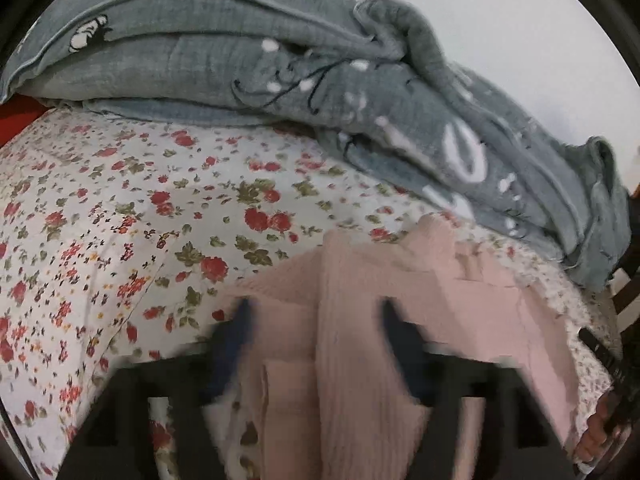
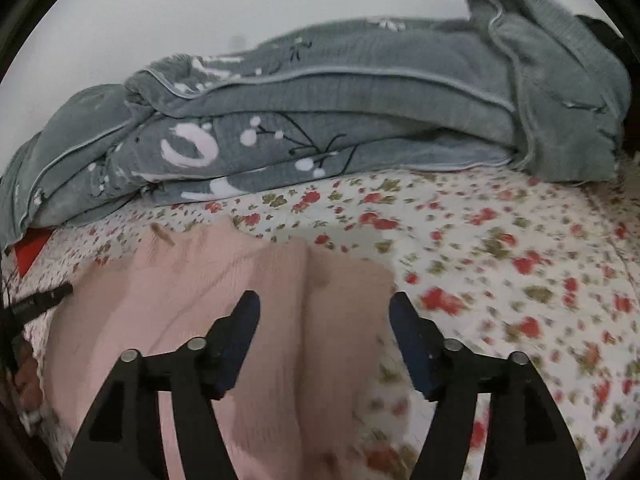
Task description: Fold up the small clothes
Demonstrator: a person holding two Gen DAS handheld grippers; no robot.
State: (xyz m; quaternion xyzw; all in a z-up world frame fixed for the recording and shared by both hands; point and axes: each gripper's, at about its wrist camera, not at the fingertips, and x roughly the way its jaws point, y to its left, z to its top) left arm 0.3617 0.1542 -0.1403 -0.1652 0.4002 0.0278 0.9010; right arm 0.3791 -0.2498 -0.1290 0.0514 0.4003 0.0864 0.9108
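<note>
pink ribbed knit garment (image 2: 192,300) lies spread on a bed covered by a white sheet with small red flowers (image 2: 500,264). it sits toward the near side of the bed, with folds already laid across it, one ribbed panel running lengthwise over the flatter part.

right gripper (image 2: 324,304) hangs above the garment's right portion with its jaws apart; its blue pads (image 2: 246,320) touch nothing, and the pink fabric shows in the gap between them, lying on the sheet below.

left gripper (image 1: 316,312) is heavily blurred in the left wrist view, but its two dark fingers also stand apart, with a long ribbed strip of the pink garment (image 1: 352,340) showing between them. whether that strip brushes a pad cannot be told through the blur.

behind the garment, along the far side of the bed, a grey-blue quilt (image 2: 360,112) with white blossom and black branch print is piled in thick folds against a pale wall (image 2: 200,12). a bit of red fabric (image 2: 34,250) peeks from under the quilt's left end.
</note>
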